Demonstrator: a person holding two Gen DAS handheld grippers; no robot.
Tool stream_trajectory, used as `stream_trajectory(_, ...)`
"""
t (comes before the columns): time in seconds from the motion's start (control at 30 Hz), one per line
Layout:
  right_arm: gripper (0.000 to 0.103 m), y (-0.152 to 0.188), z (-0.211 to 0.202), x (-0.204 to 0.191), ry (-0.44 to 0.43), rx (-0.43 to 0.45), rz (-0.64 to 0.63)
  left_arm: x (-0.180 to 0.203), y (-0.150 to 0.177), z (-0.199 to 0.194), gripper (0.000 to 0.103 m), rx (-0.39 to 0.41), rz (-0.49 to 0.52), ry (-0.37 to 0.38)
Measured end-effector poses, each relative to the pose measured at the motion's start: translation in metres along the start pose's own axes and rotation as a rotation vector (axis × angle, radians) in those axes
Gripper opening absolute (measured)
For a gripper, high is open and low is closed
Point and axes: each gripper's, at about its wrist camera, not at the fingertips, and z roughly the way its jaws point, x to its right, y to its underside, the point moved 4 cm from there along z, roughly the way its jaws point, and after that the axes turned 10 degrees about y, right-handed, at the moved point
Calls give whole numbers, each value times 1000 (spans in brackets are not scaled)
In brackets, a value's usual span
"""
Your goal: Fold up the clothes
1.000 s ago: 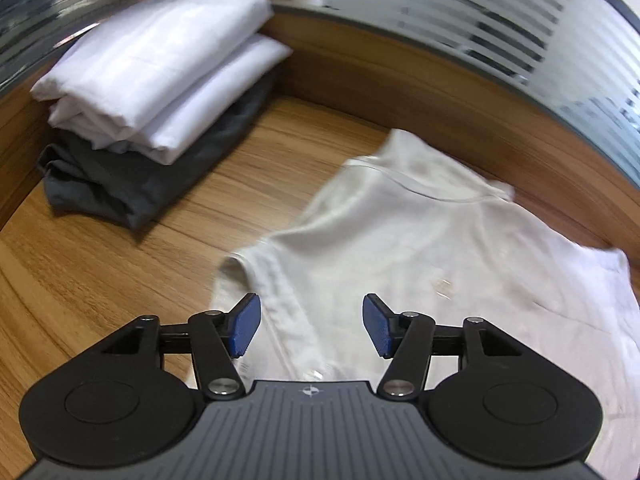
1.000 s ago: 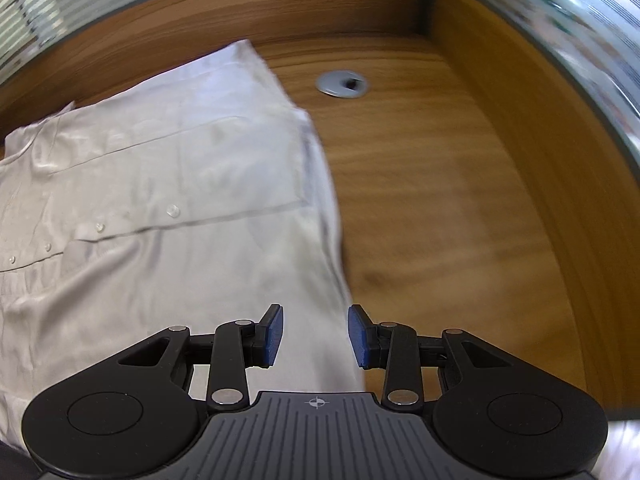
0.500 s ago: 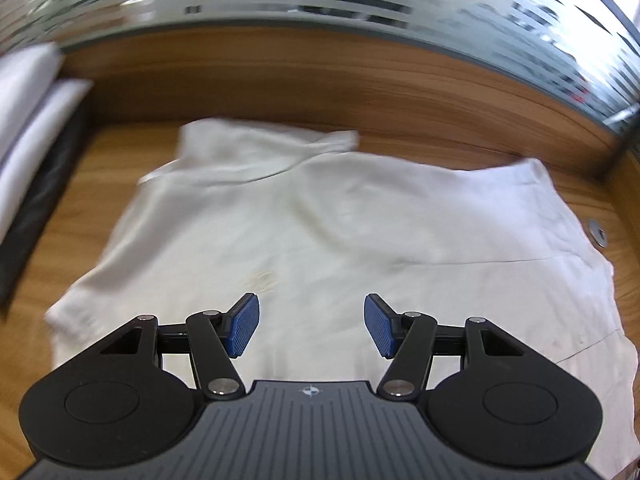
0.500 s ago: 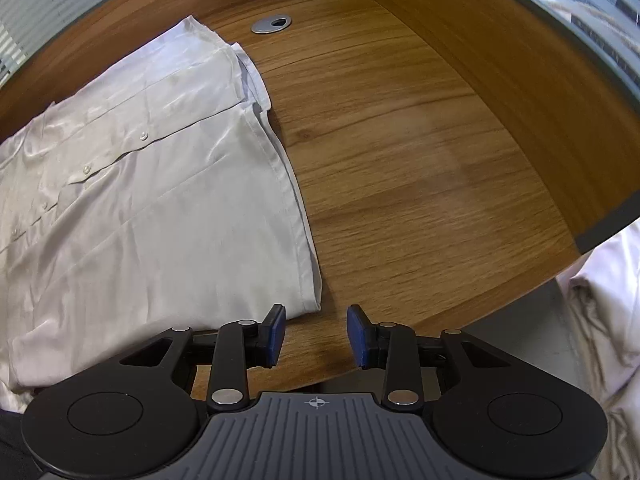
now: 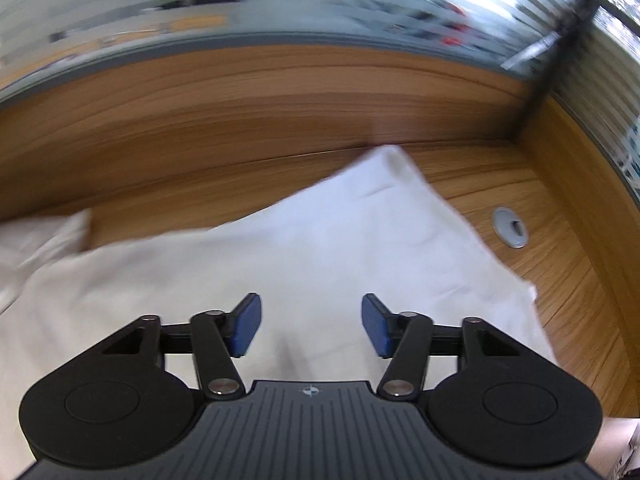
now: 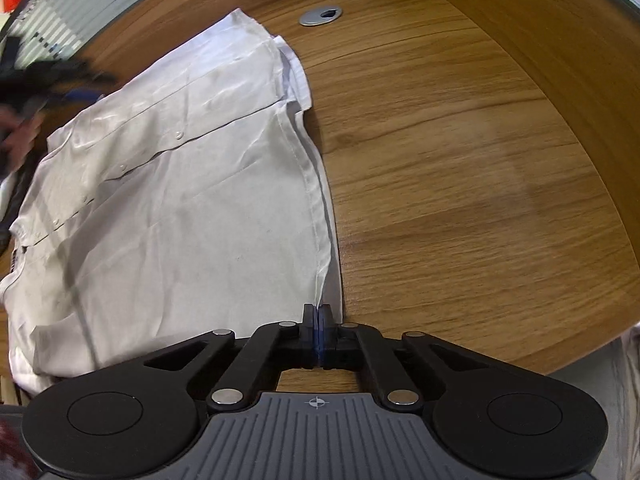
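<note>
A white button-up shirt (image 6: 180,200) lies spread flat on the wooden table (image 6: 460,160), its button placket running from upper right to lower left. My right gripper (image 6: 318,320) is shut on the shirt's near right hem corner, close to the table's front edge. In the left wrist view the shirt (image 5: 320,248) fills the middle, blurred by motion. My left gripper (image 5: 310,320) hovers open above it with nothing between its blue pads (image 5: 246,324). The right wrist view shows the left gripper (image 6: 52,80) as a dark blur over the shirt's far left side, held by a hand (image 6: 18,144).
A grey cable grommet (image 5: 510,232) (image 6: 320,16) sits in the table beyond the shirt's far right corner. A wooden back panel (image 5: 280,100) with striped glass above it bounds the table behind and to the right. The table's front edge (image 6: 580,354) curves close by.
My right gripper has shut on the shirt's near right hem corner. My left gripper has swung right across the shirt, still open; the folded stack has left its view.
</note>
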Motion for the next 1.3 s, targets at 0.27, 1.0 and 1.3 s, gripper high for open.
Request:
stream_trajectory(0.27, 2, 1, -1, -3, -17, 17, -10, 67, -47, 99, 21, -96, 119, 71)
stream_trajectory(1.0, 2, 16, -12, 9, -10, -42, 47, 138, -39, 151, 12, -213, 298, 56)
stream_trajectory(1.3, 2, 40, -35, 17, 10, -76, 83, 138, -38, 146, 13, -194, 291, 46)
